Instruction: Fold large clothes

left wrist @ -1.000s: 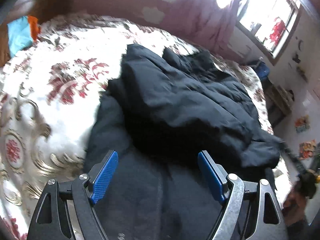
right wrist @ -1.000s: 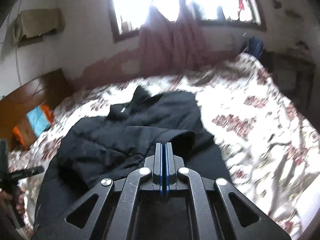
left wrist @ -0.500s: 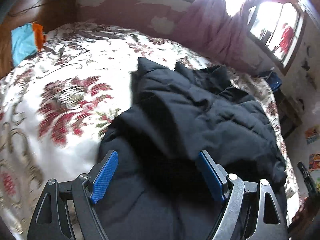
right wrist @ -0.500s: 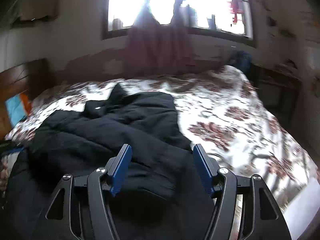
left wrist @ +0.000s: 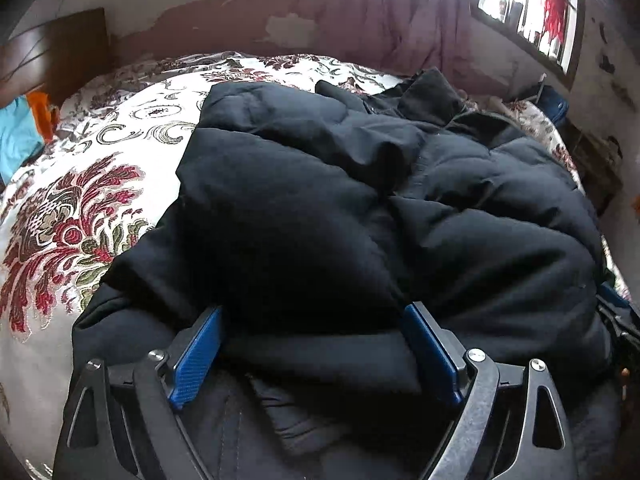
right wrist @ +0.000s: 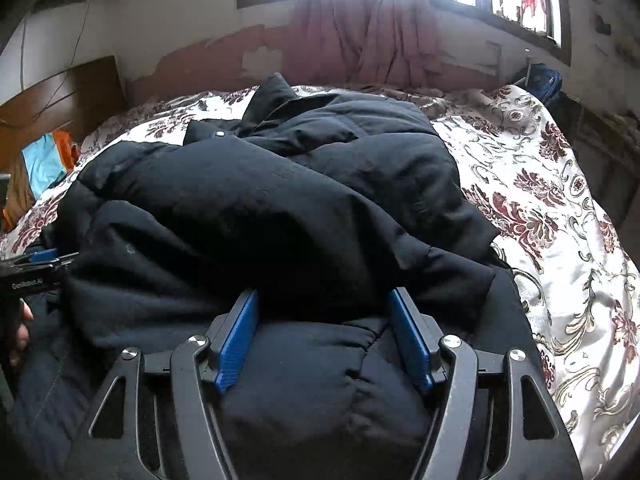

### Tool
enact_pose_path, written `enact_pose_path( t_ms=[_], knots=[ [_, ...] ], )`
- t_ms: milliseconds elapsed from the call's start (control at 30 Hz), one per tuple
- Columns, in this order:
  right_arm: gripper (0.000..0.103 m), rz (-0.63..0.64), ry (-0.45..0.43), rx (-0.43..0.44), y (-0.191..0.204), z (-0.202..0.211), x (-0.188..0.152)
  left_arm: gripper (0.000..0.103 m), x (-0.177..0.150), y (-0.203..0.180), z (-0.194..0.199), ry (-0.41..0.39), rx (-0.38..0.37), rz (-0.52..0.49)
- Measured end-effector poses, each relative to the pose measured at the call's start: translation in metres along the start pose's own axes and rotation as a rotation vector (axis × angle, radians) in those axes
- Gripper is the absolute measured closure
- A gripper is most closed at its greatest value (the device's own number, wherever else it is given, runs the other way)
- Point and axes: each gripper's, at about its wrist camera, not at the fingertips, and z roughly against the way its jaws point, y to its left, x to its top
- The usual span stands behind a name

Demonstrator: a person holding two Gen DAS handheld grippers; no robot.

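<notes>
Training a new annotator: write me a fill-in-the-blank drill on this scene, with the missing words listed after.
1. The puffy jacket is ____ in colour.
2. It lies on a bedspread with a ____ pattern.
3. The jaws of the right gripper stand ____, with jacket fabric between them.
4. The curtain hangs before the ____.

Missing words: black; floral; open; window

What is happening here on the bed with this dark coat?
A person is folding a black padded jacket on a flowered bedspread, with a gripper in each hand. The sleeves already lie folded across the body. The left gripper and right gripper are both low at the near hem, jaws open, both having just opened wider. Padding bulges between the jaws, but nothing is gripped yet.
</notes>
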Motion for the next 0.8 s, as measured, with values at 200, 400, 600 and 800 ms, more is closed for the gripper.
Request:
enact_pose_path(
  t_ms=[200, 400, 600, 800],
  knots=[
    [0.027, -0.037, -0.027, -0.029, -0.007, 0.008, -0.008, 0.011, -0.002, 0.0, -0.002, 0.001, 0.01, -0.006],
    [0.026, -0.21, -0.082, 0.022, -0.03, 0.062, -0.026, 0.011, -0.009, 0.026, 0.029, 0.015, -0.214, 0.171],
    [0.025, -0.188, -0.091, 0.042, -0.027, 0.117, -0.04, 0.011, -0.037, 0.026, 0.089, 0.03, -0.252, 0.219],
    [0.014, -0.155, -0.09, 0.09, -0.018, 0.186, -0.052, 0.009, -0.068, 0.007, 0.155, 0.023, -0.243, 0.131]
  ],
)
